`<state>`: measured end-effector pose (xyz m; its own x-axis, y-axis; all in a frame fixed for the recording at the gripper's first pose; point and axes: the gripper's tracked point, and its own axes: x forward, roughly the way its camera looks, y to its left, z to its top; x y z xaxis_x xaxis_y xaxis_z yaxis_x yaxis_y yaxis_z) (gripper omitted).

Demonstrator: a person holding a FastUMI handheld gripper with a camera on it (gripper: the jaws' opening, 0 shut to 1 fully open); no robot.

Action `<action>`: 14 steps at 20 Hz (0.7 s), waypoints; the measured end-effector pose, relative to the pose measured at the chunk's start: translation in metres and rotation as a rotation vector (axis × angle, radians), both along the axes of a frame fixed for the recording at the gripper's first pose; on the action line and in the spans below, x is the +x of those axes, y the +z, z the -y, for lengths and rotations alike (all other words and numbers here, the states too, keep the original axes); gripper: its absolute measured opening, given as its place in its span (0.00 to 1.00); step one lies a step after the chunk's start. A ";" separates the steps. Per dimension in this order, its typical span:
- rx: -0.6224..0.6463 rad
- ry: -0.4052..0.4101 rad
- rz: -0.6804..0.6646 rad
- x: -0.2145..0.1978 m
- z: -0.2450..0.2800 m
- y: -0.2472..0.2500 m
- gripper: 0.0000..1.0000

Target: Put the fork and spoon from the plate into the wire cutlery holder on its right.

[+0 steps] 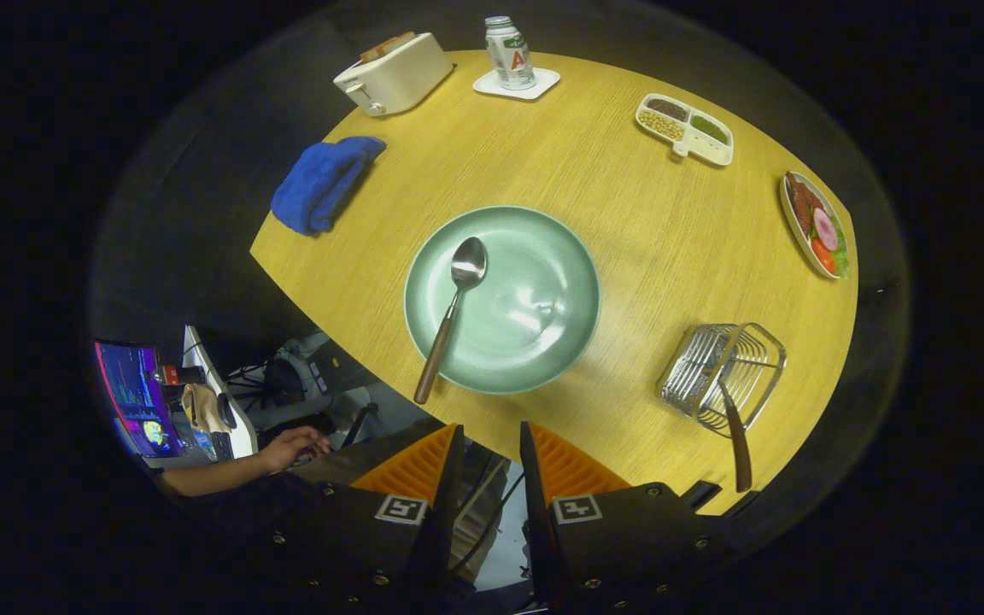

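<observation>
A pale green plate (543, 342) rests in the middle of the round wooden table, beyond my fingers. A spoon (451, 312) with a metal bowl and brown wooden handle lies across the plate's left side, its handle sticking out over the rim toward me. To the plate's right stands the wire cutlery holder (718, 371). The fork (738, 440) leans in it, brown handle pointing out toward me. My gripper (492, 440) hovers above the table's near edge, open, with nothing between its fingers.
A blue cloth (321, 184), a white toaster (391, 75), a bottle on a white coaster (509, 53), a divided snack tray (685, 128) and a plate of food (817, 224) ring the table's far side. A person's hand (291, 446) and a monitor (135, 397) are left of my fingers.
</observation>
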<state>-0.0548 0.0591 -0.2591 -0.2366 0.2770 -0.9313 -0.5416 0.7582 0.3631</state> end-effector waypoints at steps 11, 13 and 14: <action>0.029 -0.078 -0.054 -0.022 -0.064 -0.035 0.39; 0.021 -0.106 -0.066 -0.018 -0.073 -0.051 0.39; 0.005 -0.102 -0.082 -0.016 -0.074 -0.056 0.39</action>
<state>-0.0712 0.1330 -0.3149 -0.2825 0.3083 -0.9084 -0.4303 0.8056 0.4073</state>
